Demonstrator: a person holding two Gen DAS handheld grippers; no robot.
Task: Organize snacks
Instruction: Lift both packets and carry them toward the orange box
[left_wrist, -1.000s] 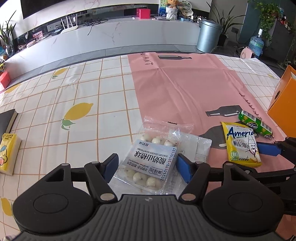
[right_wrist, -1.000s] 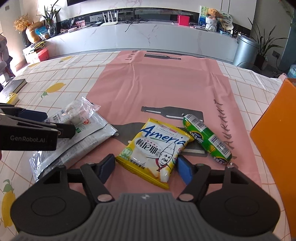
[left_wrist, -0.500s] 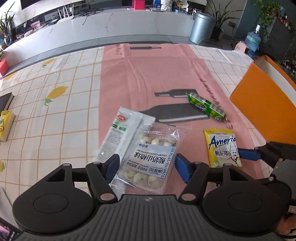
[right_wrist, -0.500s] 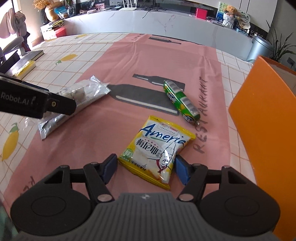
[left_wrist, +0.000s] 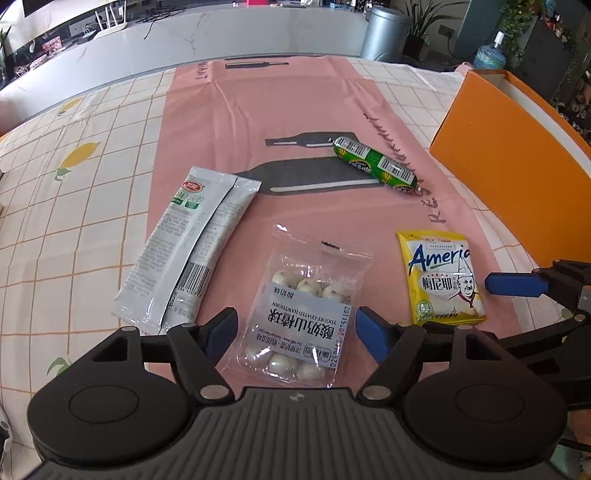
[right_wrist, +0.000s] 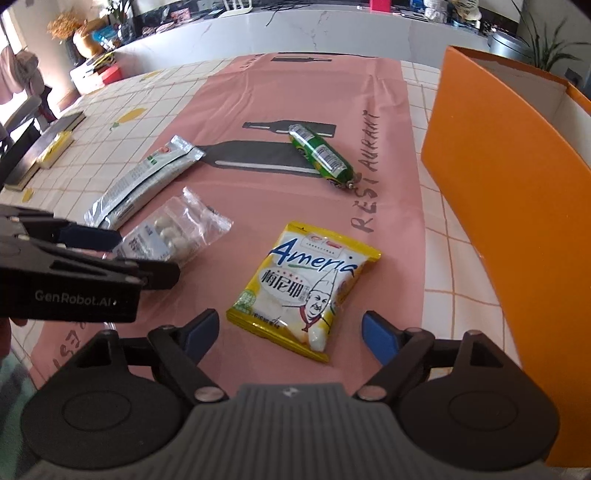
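1. Opening its blue-padded jaws, my left gripper (left_wrist: 297, 330) straddles the clear plastic packet of white yogurt-coated hawthorn balls (left_wrist: 301, 323); the packet lies flat on the pink bottle-print mat (left_wrist: 258, 110), and neither pad presses on it.
2. My right gripper (right_wrist: 288, 334) is opening too, its pads standing apart on either side of the near end of the yellow crinkly snack bag with a chef drawing (right_wrist: 304, 284); a gap shows between each pad and the bag, which rests on the mat.
3. From the right wrist camera, the left gripper's black body comes in from the left edge, over the near end of the hawthorn packet.
4. Just left of that packet lie two grey-white foil stick sachets (left_wrist: 186, 247), side by side, across the mat's left border and partly on the lemon-print checked tablecloth (left_wrist: 74, 206).
5. Farther back on the mat, a green plastic-wrapped sausage (left_wrist: 375, 164) lies on its side over the printed bottle shapes, well apart from the other snacks.
6. At the right edge of the table stands an open orange cardboard box (right_wrist: 491, 158), near the yellow bag but not touching it.
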